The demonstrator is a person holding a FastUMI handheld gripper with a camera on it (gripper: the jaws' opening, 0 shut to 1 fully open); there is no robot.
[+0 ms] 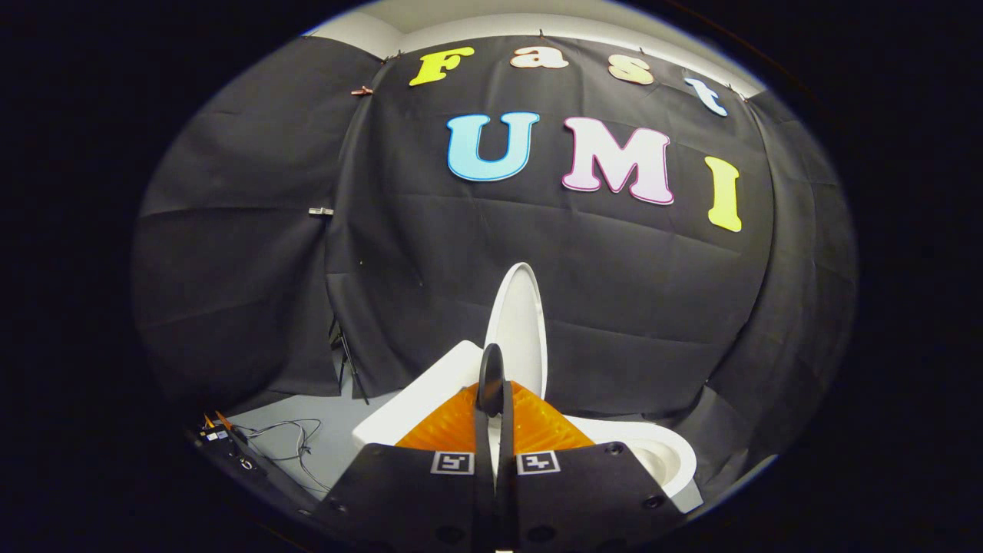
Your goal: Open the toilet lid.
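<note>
Lid up, fingers drawn together.

The toilet lid (pixel 521 326) stood raised, nearly upright and seen edge-on, just beyond the fingertips, above the white bowl (pixel 653 453) and beside the tank (pixel 418 399). The gripper (pixel 491 384) was clenched, its fingers side by side with only a thin slit between them and nothing held. Loose cables (pixel 296 442) lay on the grey floor (pixel 338 438) near the black cloth wall (pixel 461 269).

The toilet lid (pixel 518 326) beyond the fingers is white — plain, unpatterned. The bowl (pixel 653 453) beside it is white too. The floor (pixel 330 438) is grey.
</note>
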